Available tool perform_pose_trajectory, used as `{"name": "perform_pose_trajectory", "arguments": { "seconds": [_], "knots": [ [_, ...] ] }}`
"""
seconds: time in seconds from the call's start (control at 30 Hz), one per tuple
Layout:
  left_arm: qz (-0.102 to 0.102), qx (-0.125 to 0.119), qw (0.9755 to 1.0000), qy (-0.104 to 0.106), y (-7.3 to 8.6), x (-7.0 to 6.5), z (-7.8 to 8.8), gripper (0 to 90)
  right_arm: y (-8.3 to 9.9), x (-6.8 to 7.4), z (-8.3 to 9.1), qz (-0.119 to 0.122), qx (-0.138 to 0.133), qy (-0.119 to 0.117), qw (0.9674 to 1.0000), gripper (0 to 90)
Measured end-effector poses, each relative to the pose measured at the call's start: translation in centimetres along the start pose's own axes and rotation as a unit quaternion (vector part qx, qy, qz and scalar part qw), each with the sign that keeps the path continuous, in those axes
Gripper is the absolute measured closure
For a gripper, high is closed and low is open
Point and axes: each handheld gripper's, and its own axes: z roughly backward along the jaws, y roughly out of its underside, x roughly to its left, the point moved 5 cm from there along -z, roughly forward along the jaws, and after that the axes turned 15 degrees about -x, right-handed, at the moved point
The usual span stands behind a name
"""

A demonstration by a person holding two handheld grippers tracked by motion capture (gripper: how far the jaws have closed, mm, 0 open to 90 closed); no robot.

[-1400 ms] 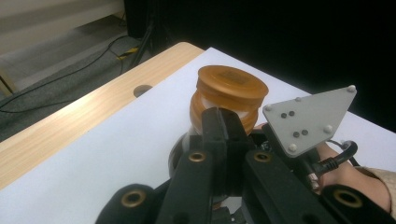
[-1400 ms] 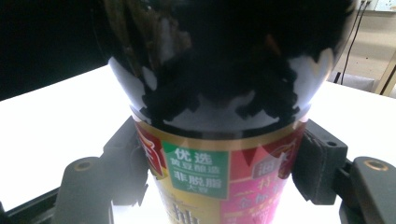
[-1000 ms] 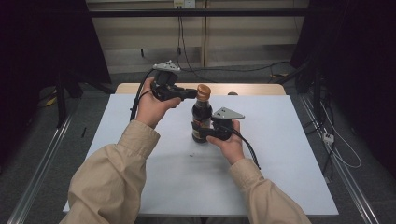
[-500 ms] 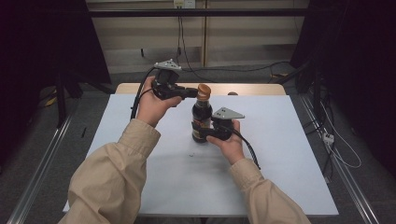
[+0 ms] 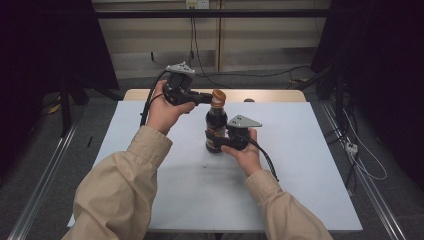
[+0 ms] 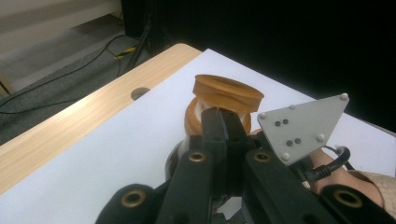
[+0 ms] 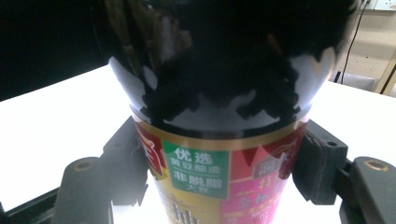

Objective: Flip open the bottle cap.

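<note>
Bottle (image 5: 216, 127) — glass-like, slick, likely heavy; right gripper (image 5: 222, 141) clamps its label, left gripper (image 5: 206, 98), jaws closed, touches the cap (image 5: 218, 96) — grip low.

White tabletop (image 5: 310, 165) bare right of and in front of dark glass sauce bottle with orange cap (image 5: 216, 125): wide room to pass. Bottle upright mid-table, only standing obstacle. Right gripper (image 5: 220, 141) blocks bottle's lower right side; left gripper (image 5: 205, 97) blocks cap's left. Wooden table edge (image 5: 270, 95) beyond bottle free.
</note>
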Motion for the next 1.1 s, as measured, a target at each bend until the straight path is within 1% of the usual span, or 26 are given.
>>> {"name": "perform_pose_trajectory", "arguments": {
  "seconds": [0.13, 0.23, 0.4, 0.63, 0.73, 0.9, 1.03, 1.1],
  "knots": [
    [-0.004, 0.004, 1.0000, 0.000, -0.11, -0.06, -0.07, 90.0, -0.01, -0.02, 0.04, 0.000, 0.001, 0.001, 1.0000, 30.3],
    [0.000, 0.002, 1.0000, -0.001, -0.09, -0.03, -0.08, 90.0, -0.01, -0.03, 0.05, 0.000, 0.001, 0.002, 1.0000, 30.3],
    [-0.004, 0.004, 1.0000, -0.001, -0.11, 0.02, -0.01, 90.0, 0.01, 0.02, 0.01, 0.000, 0.000, 0.000, 1.0000, 30.2],
    [-0.003, 0.003, 1.0000, 0.000, -0.15, -0.02, -0.12, 90.0, 0.04, -0.03, 0.05, -0.001, -0.001, 0.000, 1.0000, 30.3],
    [-0.003, 0.008, 1.0000, -0.001, -0.25, 0.00, -0.16, 90.0, 0.01, -0.05, 0.02, 0.000, -0.001, 0.001, 1.0000, 30.2],
    [-0.001, 0.005, 1.0000, 0.001, -0.34, -0.07, -0.37, 90.0, 0.00, -0.10, 0.07, -0.003, 0.000, 0.001, 1.0000, 30.3],
    [-0.003, 0.006, 1.0000, 0.000, -0.44, -0.10, -0.42, 90.0, 0.02, -0.14, 0.07, -0.004, -0.002, 0.003, 1.0000, 30.3],
    [0.002, 0.003, 1.0000, 0.001, -0.61, -0.11, -0.35, 90.0, 0.01, -0.10, 0.05, -0.003, 0.000, 0.001, 1.0000, 30.3]
  ]
}}
